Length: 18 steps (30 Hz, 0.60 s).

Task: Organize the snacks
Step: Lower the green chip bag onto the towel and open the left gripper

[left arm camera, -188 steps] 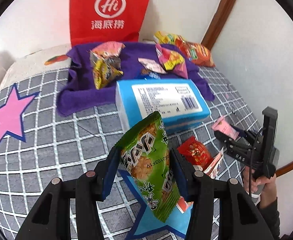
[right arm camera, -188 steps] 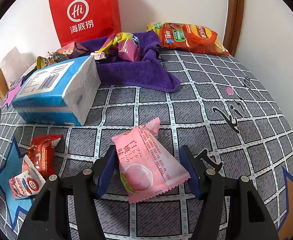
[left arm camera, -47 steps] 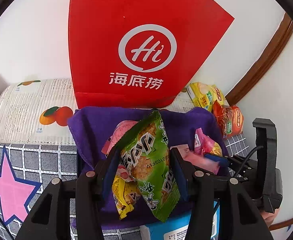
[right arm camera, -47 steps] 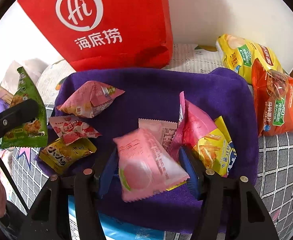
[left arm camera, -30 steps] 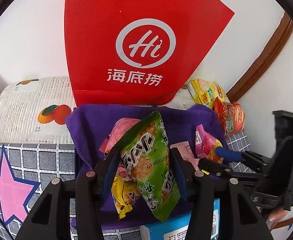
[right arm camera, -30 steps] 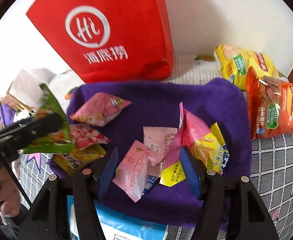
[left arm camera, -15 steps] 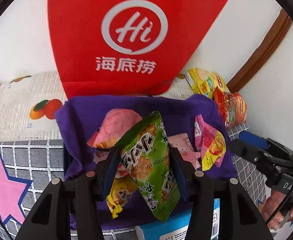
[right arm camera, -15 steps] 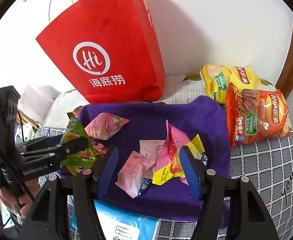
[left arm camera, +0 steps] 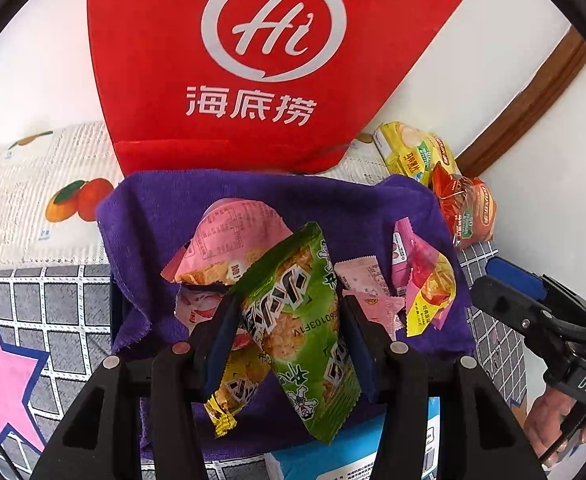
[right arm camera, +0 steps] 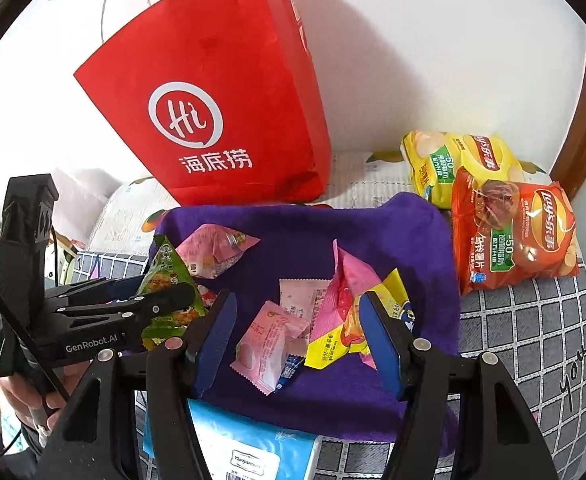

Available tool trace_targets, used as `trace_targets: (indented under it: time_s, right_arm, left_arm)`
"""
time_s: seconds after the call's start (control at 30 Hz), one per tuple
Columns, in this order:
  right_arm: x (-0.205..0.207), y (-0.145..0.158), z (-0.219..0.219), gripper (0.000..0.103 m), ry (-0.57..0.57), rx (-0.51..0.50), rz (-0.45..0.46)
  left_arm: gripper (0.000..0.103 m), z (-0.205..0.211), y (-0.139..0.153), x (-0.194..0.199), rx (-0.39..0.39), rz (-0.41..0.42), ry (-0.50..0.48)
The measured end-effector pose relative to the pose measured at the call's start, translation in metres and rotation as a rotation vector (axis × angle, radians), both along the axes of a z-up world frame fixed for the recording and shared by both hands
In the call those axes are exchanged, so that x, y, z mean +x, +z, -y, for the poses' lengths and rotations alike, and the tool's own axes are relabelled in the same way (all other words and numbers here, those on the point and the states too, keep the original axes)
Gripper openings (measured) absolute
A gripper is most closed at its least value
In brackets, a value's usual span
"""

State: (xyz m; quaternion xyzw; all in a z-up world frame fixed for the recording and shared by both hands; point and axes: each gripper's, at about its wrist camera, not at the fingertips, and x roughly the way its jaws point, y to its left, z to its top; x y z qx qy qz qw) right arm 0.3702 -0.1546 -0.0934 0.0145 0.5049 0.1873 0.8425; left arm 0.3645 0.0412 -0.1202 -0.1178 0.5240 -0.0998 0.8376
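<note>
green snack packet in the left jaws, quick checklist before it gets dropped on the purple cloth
1. Green packet gripped in left gripper: ok.
2. Packet over the purple cloth: ok.
3. Right gripper empty, jaws open: ok.
4. Pink packet lying released on the cloth: ok.
5. Bare cloth directly under the green packet: not ok, yellow packet lies below.
6. Height above the cloth: cannot tell.

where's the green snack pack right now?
Clamped in the left gripper: the green snack pack hangs over the left part of the purple towel, in front of the red bag.
</note>
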Motion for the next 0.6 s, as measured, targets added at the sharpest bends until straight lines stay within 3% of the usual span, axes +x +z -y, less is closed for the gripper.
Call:
trace_targets:
  time_s: [0.6]
  right_arm:
    - [0.002,-0.005,-0.004,0.063,0.004,-0.027,-0.011]
  left_arm:
    - [0.052,0.002,-0.013,0.007,0.007,-0.058,0.014]
